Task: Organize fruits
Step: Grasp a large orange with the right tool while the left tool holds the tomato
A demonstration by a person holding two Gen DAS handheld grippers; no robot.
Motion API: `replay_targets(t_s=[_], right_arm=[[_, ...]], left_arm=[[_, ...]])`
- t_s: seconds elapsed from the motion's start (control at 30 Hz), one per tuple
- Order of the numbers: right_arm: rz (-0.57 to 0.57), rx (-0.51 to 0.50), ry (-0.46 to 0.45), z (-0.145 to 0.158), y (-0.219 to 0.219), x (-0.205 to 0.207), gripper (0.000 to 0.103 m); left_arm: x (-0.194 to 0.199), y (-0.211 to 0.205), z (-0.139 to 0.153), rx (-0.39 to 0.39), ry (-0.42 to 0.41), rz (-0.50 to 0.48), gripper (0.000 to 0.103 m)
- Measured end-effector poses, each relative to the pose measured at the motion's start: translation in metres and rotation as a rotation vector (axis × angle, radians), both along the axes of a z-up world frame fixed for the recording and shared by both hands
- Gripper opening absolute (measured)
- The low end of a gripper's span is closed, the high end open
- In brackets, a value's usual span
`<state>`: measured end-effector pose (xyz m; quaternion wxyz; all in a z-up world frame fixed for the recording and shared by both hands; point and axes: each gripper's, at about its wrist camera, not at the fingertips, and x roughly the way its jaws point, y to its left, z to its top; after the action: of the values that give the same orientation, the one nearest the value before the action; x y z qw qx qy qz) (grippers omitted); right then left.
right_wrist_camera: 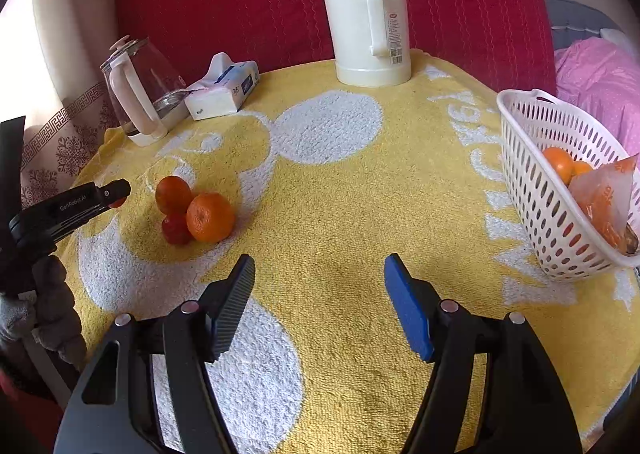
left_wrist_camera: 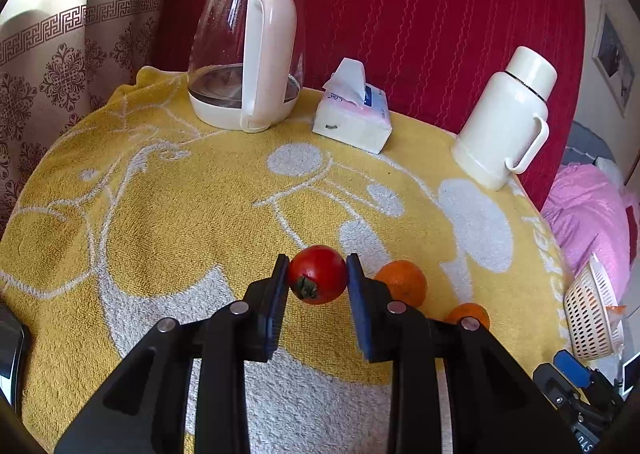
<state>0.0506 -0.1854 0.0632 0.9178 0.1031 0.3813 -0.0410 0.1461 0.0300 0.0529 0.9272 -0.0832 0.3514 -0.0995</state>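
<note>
My left gripper (left_wrist_camera: 318,274) is shut on a red tomato-like fruit (left_wrist_camera: 318,274) with a dark green stem, its blue pads pressing on both sides. Just right of it two oranges (left_wrist_camera: 402,282) (left_wrist_camera: 468,316) lie on the yellow towel (left_wrist_camera: 180,214). In the right wrist view my right gripper (right_wrist_camera: 320,294) stands open over bare towel with nothing between its fingers. Far to its left an orange (right_wrist_camera: 210,217), a darker orange (right_wrist_camera: 173,194) and a small red fruit (right_wrist_camera: 175,230) lie together, beside the left gripper (right_wrist_camera: 118,192). A white perforated basket (right_wrist_camera: 532,194) at the right holds oranges (right_wrist_camera: 558,164).
A glass kettle (left_wrist_camera: 244,46), a tissue pack (left_wrist_camera: 352,114) and a white thermos (left_wrist_camera: 504,118) stand along the back edge against a red backrest. The basket (left_wrist_camera: 588,314) sits at the table's right edge with a plastic bag (right_wrist_camera: 604,198) in it. Pink bedding lies beyond.
</note>
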Motion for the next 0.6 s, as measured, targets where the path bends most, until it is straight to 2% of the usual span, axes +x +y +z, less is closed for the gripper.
replay_targets(t_s=[0.2, 0.33, 0.6], right_arm=[[0.048, 0.025, 0.012, 0.007, 0.027, 0.035, 0.069], [0.067, 0.046, 0.037, 0.002, 0.043, 0.056, 0.069], [0.088, -0.029, 0.087, -0.016, 0.065, 0.092, 0.067]], left_arm=[[-0.001, 0.005, 0.004, -0.015, -0.009, 0.02, 0.029], [-0.004, 0.004, 0.006, 0.003, -0.029, 0.026, 0.029], [-0.011, 0.001, 0.013, 0.024, -0.069, 0.034, 0.029]])
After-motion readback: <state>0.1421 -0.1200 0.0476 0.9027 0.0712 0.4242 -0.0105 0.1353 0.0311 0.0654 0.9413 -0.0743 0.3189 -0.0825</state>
